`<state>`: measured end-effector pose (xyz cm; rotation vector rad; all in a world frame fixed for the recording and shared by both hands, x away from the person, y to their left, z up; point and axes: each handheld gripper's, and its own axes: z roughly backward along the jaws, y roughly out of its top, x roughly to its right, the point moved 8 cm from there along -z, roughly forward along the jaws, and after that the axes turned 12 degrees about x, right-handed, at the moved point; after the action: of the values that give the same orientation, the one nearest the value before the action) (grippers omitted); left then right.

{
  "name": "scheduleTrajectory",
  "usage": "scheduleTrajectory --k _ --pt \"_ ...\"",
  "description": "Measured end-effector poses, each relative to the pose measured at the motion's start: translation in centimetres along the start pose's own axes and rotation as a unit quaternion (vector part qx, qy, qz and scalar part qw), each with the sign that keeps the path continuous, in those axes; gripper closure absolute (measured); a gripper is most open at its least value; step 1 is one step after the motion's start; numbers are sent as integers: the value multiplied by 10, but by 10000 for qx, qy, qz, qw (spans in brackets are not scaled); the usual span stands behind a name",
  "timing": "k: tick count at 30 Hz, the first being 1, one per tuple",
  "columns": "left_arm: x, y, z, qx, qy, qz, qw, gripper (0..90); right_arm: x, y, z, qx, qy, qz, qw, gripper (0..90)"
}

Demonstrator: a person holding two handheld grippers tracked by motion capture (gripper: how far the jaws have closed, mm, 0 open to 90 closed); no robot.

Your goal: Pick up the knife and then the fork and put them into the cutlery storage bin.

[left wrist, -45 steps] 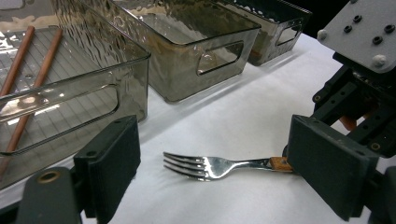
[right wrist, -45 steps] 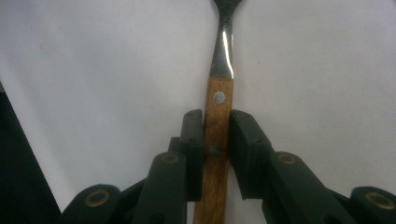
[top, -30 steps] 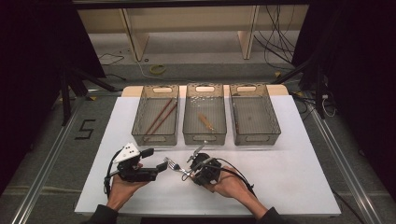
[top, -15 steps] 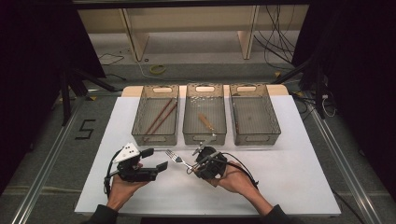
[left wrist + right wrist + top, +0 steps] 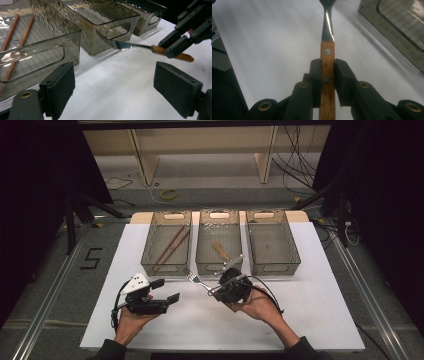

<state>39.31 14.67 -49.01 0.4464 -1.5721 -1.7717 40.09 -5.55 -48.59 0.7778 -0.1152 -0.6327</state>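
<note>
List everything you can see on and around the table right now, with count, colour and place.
bins: three, smoky clear, side by side at the table's far edge
sticks: two, brown, in the left bin
wooden-handled utensil: one, in the middle bin
fork: one, steel with wooden handle, clamped in the right gripper, in front of the middle bin
table: one, white top
left gripper: black, open, holding nothing, near-left of the table
right gripper: black, shut on the fork's handle
hands: two, at the near edge
</note>
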Motion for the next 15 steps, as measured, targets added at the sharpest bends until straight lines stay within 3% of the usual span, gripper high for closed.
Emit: scheduleTrajectory --k 15 --pt "0 0 0 -1 -3 7 10000 168 35 11 32 474 -363 -314 9977 774"
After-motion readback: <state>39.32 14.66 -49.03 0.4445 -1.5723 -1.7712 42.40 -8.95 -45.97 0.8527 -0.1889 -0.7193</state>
